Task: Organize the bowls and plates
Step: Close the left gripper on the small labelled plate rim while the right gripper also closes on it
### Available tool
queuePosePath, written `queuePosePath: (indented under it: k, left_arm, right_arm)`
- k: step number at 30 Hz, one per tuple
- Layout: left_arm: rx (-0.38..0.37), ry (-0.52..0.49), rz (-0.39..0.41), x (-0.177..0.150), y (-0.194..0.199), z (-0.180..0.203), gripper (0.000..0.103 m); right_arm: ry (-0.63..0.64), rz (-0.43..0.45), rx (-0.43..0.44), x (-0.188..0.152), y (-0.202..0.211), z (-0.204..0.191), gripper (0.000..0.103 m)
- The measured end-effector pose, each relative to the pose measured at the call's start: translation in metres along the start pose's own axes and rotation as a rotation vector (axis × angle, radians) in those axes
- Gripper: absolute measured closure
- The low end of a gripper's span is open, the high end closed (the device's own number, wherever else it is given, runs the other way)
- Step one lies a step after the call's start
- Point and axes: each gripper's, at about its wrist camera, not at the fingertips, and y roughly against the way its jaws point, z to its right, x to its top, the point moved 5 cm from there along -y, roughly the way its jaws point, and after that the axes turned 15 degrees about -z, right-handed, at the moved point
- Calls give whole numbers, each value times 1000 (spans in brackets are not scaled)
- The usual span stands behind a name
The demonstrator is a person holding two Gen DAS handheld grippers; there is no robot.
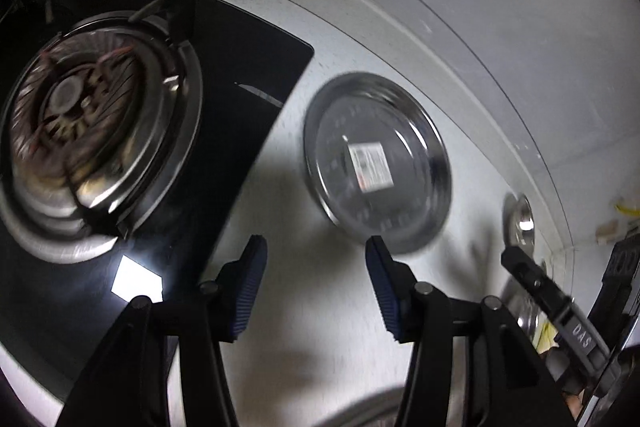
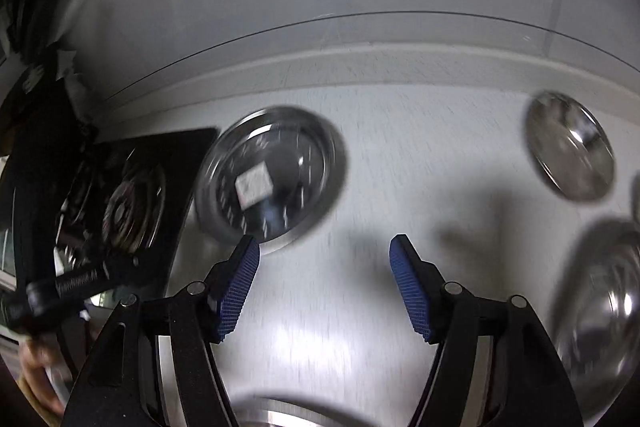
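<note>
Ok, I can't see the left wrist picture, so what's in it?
The left gripper hangs with its blue jaws open and empty over a pale counter. Just past it lies a steel plate with a sticker, and a black stove with a round burner sits to the left. The picture is blurry.

Dim, cool light. Both fisheye views bend strongly and darken at the corners. Motion blur smears the steel plate (image 1: 378,163) ahead of the jaws; soft shadows and white glare lie on the surface (image 2: 420,155).
</note>
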Motion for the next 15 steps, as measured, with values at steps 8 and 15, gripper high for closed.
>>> queuePosePath:
  k: [8, 15]
  left_arm:
    - [-4, 14, 29, 39, -30, -6, 56]
    - [-30, -22, 60, 55, -37, 3, 66]
  right_arm:
    - [-6, -34, -39, 48, -54, 3, 41]
    - [-17, -74, -50, 56, -83, 7, 67]
